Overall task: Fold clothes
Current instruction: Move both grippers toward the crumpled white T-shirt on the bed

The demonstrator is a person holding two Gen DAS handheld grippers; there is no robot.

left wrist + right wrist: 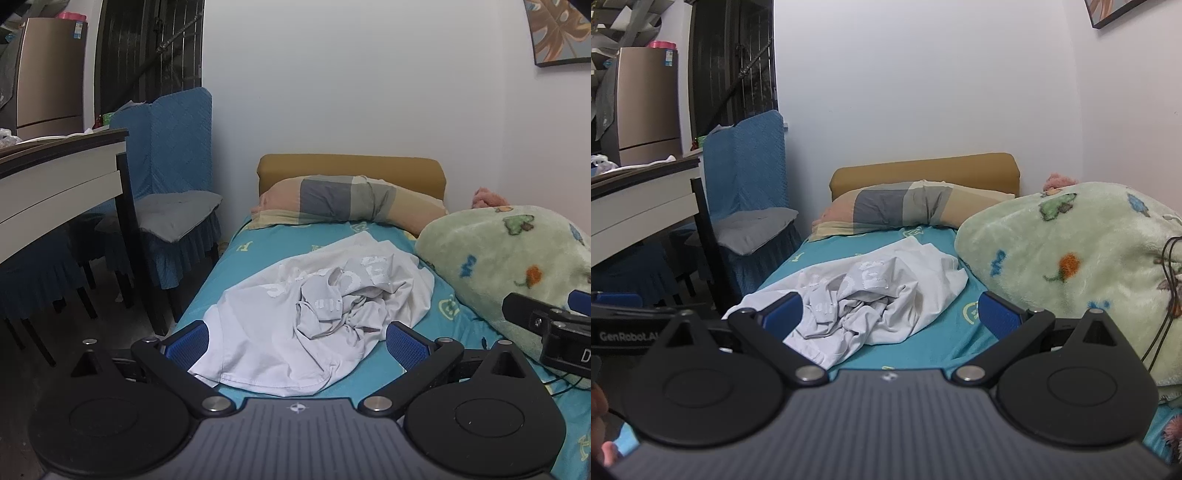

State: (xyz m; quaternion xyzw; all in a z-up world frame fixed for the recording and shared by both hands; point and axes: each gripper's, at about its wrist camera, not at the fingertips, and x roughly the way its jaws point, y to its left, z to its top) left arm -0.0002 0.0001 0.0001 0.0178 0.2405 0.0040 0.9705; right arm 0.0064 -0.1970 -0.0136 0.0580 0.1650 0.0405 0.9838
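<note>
white T-shirt crumpled on teal bedsheet | left gripper jaws spread wide, shirt hem between them | right gripper spread wide, shirt ahead-left, ungripped

The white shirt is thin, crinkly cloth. The green blanket looks fluffy and soft. The bed sheet is smooth cloth. The tongs' blue pads look bumpy.

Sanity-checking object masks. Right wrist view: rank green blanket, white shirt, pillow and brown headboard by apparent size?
1. green blanket, though it is nearest, which inflates it
2. white shirt, crumpled on the bed
3. pillow and brown headboard: visible areas look alike, unranked; the pillow hides part of the headboard.
</note>
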